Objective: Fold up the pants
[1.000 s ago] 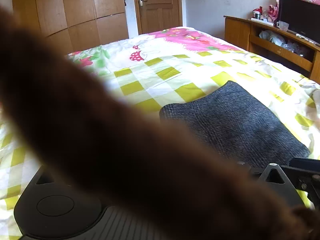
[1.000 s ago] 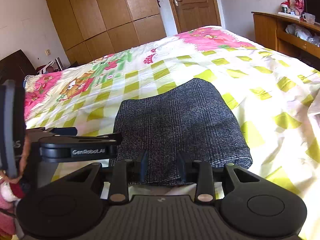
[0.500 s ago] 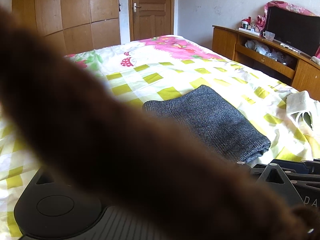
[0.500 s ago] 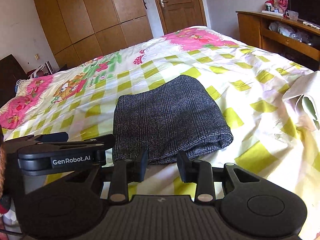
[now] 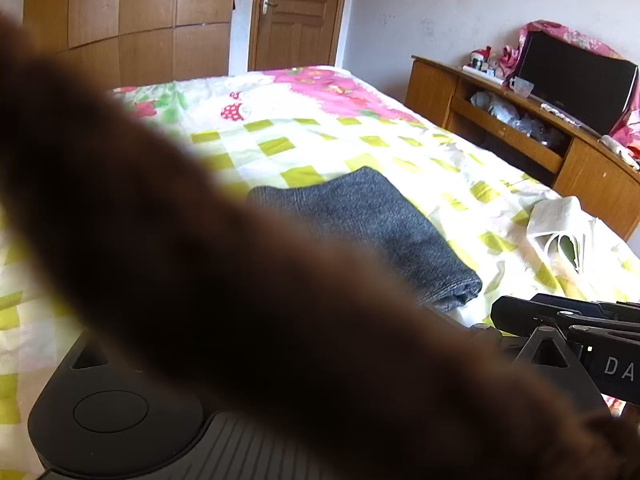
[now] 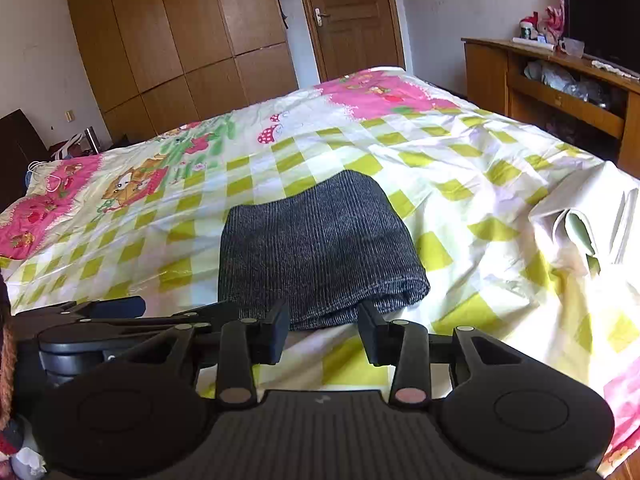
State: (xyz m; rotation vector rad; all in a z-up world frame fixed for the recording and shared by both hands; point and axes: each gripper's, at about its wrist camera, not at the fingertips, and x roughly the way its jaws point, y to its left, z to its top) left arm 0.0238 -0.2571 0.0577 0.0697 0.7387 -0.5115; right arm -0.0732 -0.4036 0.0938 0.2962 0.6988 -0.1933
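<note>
The dark grey pants [image 6: 316,252] lie folded into a compact rectangle on the checked yellow and white bedcover [image 6: 460,184]. My right gripper [image 6: 324,332] hovers just short of their near edge, apart from them. Its jaws are opening and nothing is between them. A blurred brown furry thing [image 5: 240,280] fills most of the left wrist view and hides the left gripper's fingers; the pants [image 5: 372,224] show beyond it. The right wrist view catches the left gripper [image 6: 120,308] side-on at its left edge, too little to tell its state.
A white bag [image 6: 580,220] lies crumpled on the bed to the right of the pants. A wooden TV stand [image 5: 520,136] runs along the right wall. A wardrobe [image 6: 180,40] and a door [image 6: 348,16] stand beyond the far end of the bed.
Both grippers have drawn back and risen from the pants, which now look smaller and farther off. The right jaws have widened slightly. The white bag has come into view.
</note>
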